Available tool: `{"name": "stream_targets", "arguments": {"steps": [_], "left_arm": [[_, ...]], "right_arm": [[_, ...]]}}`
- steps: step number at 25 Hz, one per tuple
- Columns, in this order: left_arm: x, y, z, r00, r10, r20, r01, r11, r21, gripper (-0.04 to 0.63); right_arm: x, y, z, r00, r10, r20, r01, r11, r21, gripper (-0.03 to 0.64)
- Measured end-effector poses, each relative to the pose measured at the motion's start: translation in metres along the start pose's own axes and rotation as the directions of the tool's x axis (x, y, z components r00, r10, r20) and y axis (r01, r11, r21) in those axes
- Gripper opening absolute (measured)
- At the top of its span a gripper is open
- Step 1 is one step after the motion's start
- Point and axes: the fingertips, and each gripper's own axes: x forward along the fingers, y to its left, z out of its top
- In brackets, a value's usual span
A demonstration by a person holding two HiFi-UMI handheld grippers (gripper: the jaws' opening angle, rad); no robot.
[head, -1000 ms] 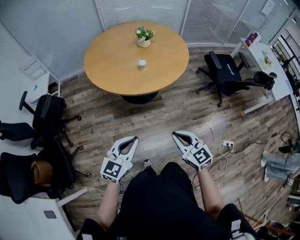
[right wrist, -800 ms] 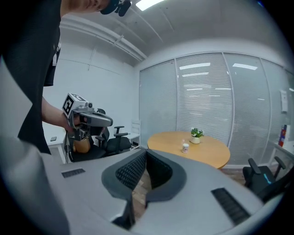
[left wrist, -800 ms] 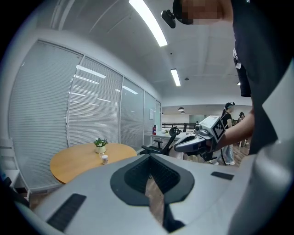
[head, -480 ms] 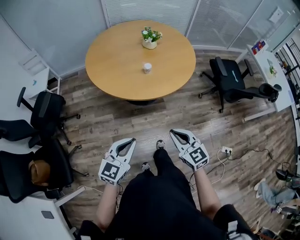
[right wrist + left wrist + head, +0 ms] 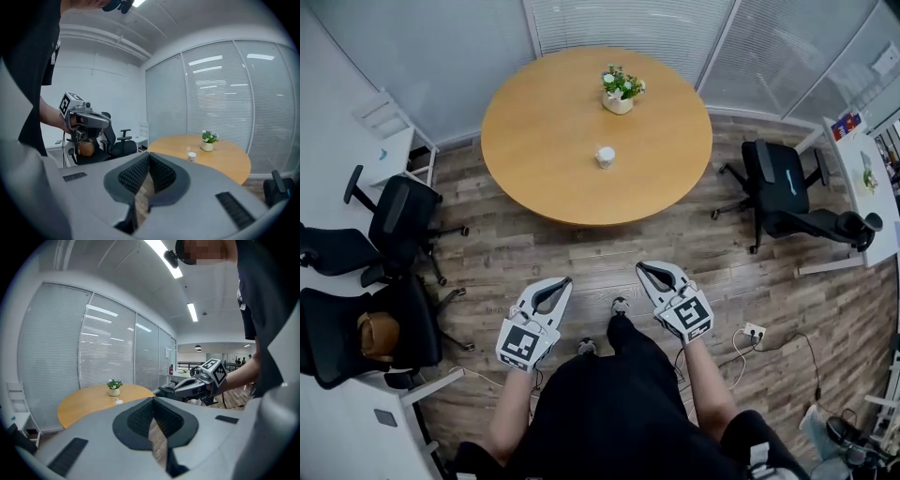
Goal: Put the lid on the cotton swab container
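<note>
The small white cotton swab container (image 5: 605, 157) stands near the middle of the round wooden table (image 5: 544, 150). It is tiny in both gripper views (image 5: 119, 402) (image 5: 191, 156), and I cannot make out a separate lid. My left gripper (image 5: 560, 284) and right gripper (image 5: 649, 270) are held side by side over the wood floor, well short of the table. Each one points toward the table. Both have their fingertips together with nothing between them, as the left gripper view (image 5: 153, 401) and right gripper view (image 5: 149, 157) also show.
A white pot of flowers (image 5: 620, 94) stands at the table's far side. Black office chairs stand to the left (image 5: 398, 220) and to the right (image 5: 783, 183). A power strip with cables (image 5: 753, 331) lies on the floor at the right. A white desk (image 5: 867, 178) is at the far right.
The person has stepped forward, so the table sits closer and more to the right in the head view. Both grippers have travelled with the person, still side by side and shut.
</note>
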Motion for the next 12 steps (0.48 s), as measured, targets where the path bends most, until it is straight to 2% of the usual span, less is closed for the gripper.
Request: {"name": "stream_targets", "arguments": {"steps": [5, 12], "left_arm": [[0.045, 0.001, 0.017, 1.0, 0.002, -0.024, -0.002, 0.999, 0.035, 0.006], [0.087, 0.009, 0.025, 0.998, 0.054, -0.038, -0.053, 0.998, 0.018, 0.005]], "right_arm": [[0.013, -0.045, -0.005, 0.999, 0.042, -0.006, -0.042, 0.999, 0.007, 0.005], [0.026, -0.085, -0.007, 0.994, 0.112, -0.008, -0.112, 0.994, 0.0, 0.005]]}}
